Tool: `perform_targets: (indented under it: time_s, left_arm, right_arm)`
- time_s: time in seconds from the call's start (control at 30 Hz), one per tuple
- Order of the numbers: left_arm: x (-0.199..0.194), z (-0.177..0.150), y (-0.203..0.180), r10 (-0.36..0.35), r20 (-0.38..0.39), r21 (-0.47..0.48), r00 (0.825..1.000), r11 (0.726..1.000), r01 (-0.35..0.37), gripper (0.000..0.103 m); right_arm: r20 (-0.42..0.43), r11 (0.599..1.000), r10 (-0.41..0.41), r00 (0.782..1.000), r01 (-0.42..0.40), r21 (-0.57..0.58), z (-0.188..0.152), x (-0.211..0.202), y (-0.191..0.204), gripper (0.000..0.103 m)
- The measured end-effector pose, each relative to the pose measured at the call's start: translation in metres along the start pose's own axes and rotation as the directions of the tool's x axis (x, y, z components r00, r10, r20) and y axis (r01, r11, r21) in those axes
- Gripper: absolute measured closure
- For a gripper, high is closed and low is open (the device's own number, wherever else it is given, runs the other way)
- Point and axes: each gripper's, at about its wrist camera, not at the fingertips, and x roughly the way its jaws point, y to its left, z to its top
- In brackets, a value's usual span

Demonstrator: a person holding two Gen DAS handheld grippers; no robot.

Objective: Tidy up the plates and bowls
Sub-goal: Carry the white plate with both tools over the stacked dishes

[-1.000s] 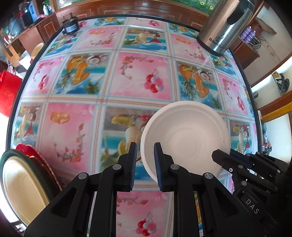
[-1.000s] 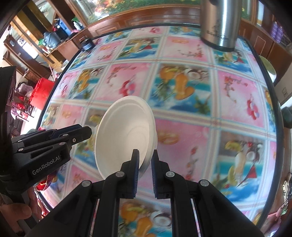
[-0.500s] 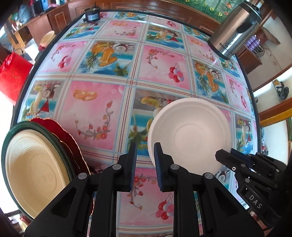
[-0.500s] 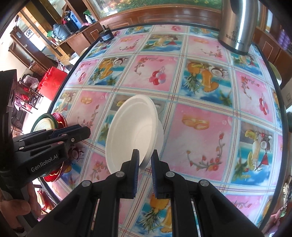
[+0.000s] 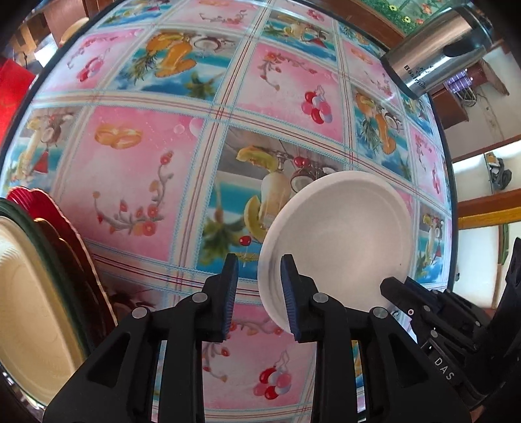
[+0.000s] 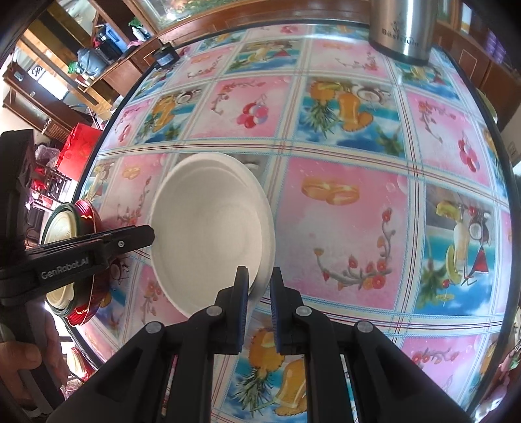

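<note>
right gripper [image 6: 259,304]: clamped on white bowl [image 6: 208,234] rim, bowl tilted above the table [image 6: 342,227] | left gripper [image 5: 259,293]: jaws just parted, narrow gap, rim between, unpressed | plate stack [image 5: 29,286]: table's left edge

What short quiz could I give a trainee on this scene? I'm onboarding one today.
1. True or false: the right claw is shut on the rim of the white bowl.
2. The top plate of the plate stack is: A cream, B blue, C black.
3. Fill in: at the far edge of the table stands a metal ____.

Key: 1 true; 2 A; 3 jug.
</note>
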Motion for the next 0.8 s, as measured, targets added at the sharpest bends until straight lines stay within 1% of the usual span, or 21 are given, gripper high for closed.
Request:
perform_targets:
  time_s: [0.13,0.23,0.3,0.33,0.43,0.53,0.8]
  left_arm:
    - [0.006,0.001,-0.003,0.003,-0.007,0.004,1.000,1.000,-0.002,0.077]
    - [0.008,0.001,-0.006,0.020,-0.004,0.019,1.000,1.000,-0.020,0.077]
    - [0.010,0.000,-0.007,0.016,-0.009,0.028,1.000,0.999,-0.016,0.087]
    - [0.010,0.000,-0.007,0.010,-0.015,0.028,1.000,1.000,-0.009,0.089]
    - [0.010,-0.002,-0.009,0.019,-0.011,0.039,1.000,0.999,-0.019,0.089]
    - [0.004,-0.003,-0.007,0.008,-0.004,0.036,1.000,0.999,-0.008,0.091]
    - [-0.028,-0.015,-0.003,0.019,0.050,0.048,0.999,0.999,-0.021,0.091]
  right_arm:
    - [-0.006,1.000,0.007,1.000,-0.007,0.013,0.001,0.003,-0.005,0.091]
    - [-0.007,1.000,0.008,1.000,-0.008,0.017,0.003,0.004,-0.007,0.091]
    - [-0.003,1.000,0.009,1.000,-0.009,0.015,0.004,0.004,-0.007,0.091]
    - [-0.001,1.000,0.010,1.000,-0.010,0.014,0.004,0.004,-0.007,0.091]
    - [0.000,1.000,0.010,1.000,-0.010,0.004,0.005,0.005,-0.004,0.092]
    - [0.004,1.000,0.009,1.000,-0.009,-0.001,0.005,0.004,-0.003,0.092]
    - [0.023,1.000,0.012,1.000,-0.011,-0.028,0.005,-0.009,0.010,0.091]
